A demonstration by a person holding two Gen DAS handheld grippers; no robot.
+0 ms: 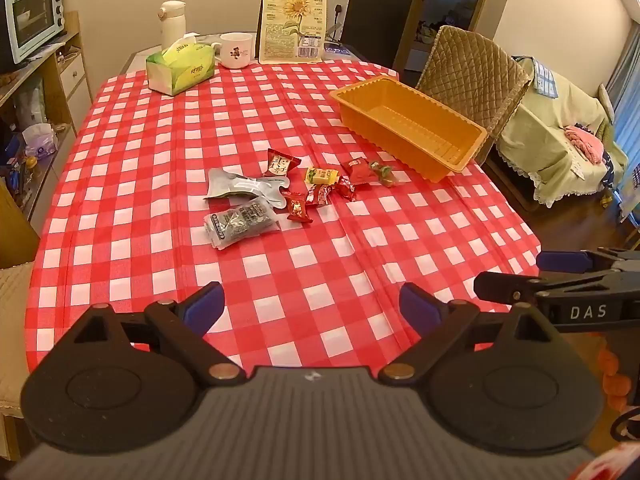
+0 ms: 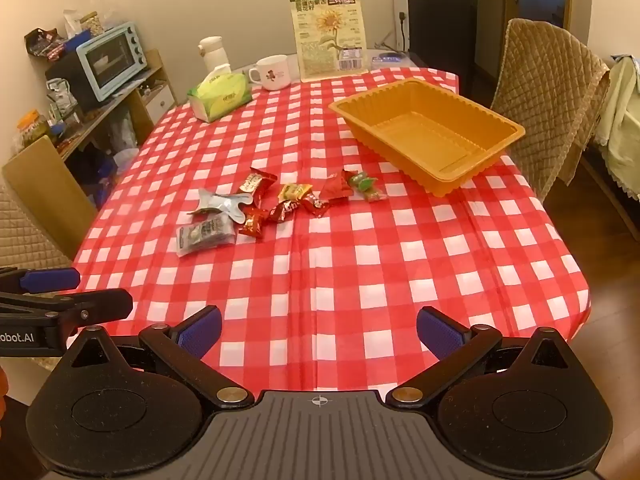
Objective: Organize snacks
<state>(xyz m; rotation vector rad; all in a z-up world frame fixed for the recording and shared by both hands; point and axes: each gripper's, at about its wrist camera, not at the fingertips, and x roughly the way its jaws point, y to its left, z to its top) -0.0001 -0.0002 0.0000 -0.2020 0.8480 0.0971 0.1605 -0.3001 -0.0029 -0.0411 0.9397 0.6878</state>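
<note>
Several wrapped snacks (image 1: 316, 190) (image 2: 288, 202) lie in a loose cluster mid-table: red candies, a yellow one, a green one (image 2: 366, 186), a silver pouch (image 1: 244, 186) and a clear grey packet (image 1: 240, 224). An orange plastic tray (image 1: 404, 96) (image 2: 516, 130) stands empty to their right, toward the far side. My left gripper (image 1: 312, 306) hovers over the near edge of the table, open, nothing between its blue pads. My right gripper (image 2: 320, 330) is likewise open and empty over the near edge. Each gripper shows at the side of the other's view.
A red-and-white checked cloth (image 2: 360, 260) covers the table. At the far end stand a tissue box (image 1: 180, 66), a white mug (image 1: 236, 50), a white flask (image 1: 173, 20) and a sunflower-seed bag (image 1: 294, 20). A quilted chair (image 2: 548, 92) is at right, shelves with a toaster oven (image 2: 112, 58) at left.
</note>
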